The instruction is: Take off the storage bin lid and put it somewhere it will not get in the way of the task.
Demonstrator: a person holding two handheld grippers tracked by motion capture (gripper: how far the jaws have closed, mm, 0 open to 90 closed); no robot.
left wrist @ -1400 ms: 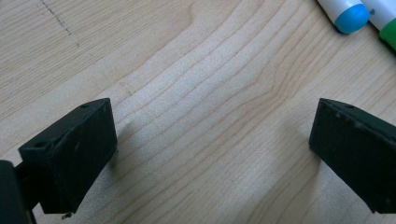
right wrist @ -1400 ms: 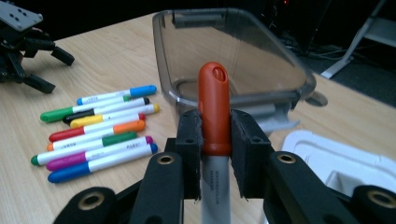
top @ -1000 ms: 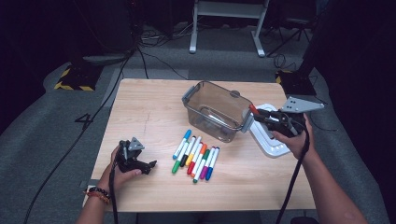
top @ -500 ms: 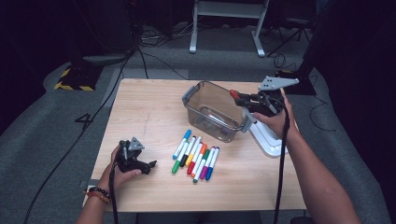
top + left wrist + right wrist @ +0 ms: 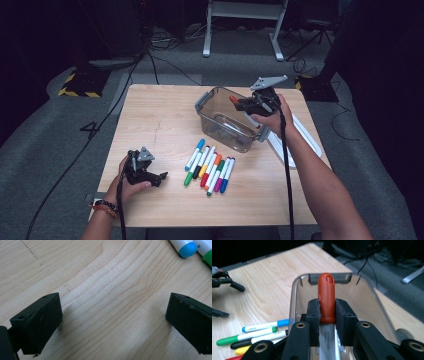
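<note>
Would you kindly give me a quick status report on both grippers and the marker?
Right gripper shut on orange-capped marker over clear plastic bin. Left gripper open, resting on wooden table. Nothing in the way.

Marker [image 5: 326, 335] barrel (lower end) hidden behind gripper.

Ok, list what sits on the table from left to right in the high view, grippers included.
Left gripper → row of markers → clear plastic bin → right gripper, holding an orange-capped marker over the bin → white lid at the table's right edge.
</note>
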